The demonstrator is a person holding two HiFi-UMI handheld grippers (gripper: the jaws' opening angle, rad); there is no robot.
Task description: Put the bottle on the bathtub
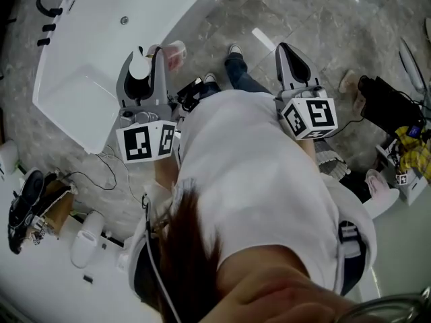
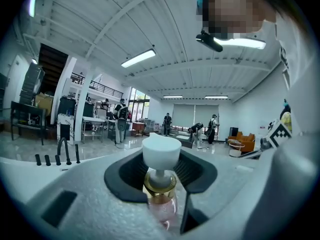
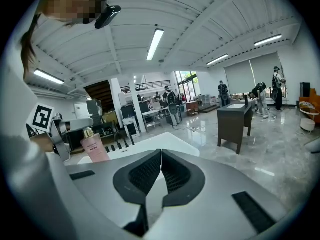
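The bottle has a pink body, a gold collar and a white pump cap. My left gripper is shut on the bottle around its neck, holding it over the floor just beside the right edge of the white bathtub. In the right gripper view the pink bottle stands upright in the left gripper, with the bathtub behind it. My right gripper hangs over the grey floor to the right of the person's legs. Its jaws are shut with nothing in them.
Black faucet fittings stand on the tub's far rim. White fixtures and cables lie on the floor at lower left. A dark cabinet stands to the right. Several people move about far back in the hall.
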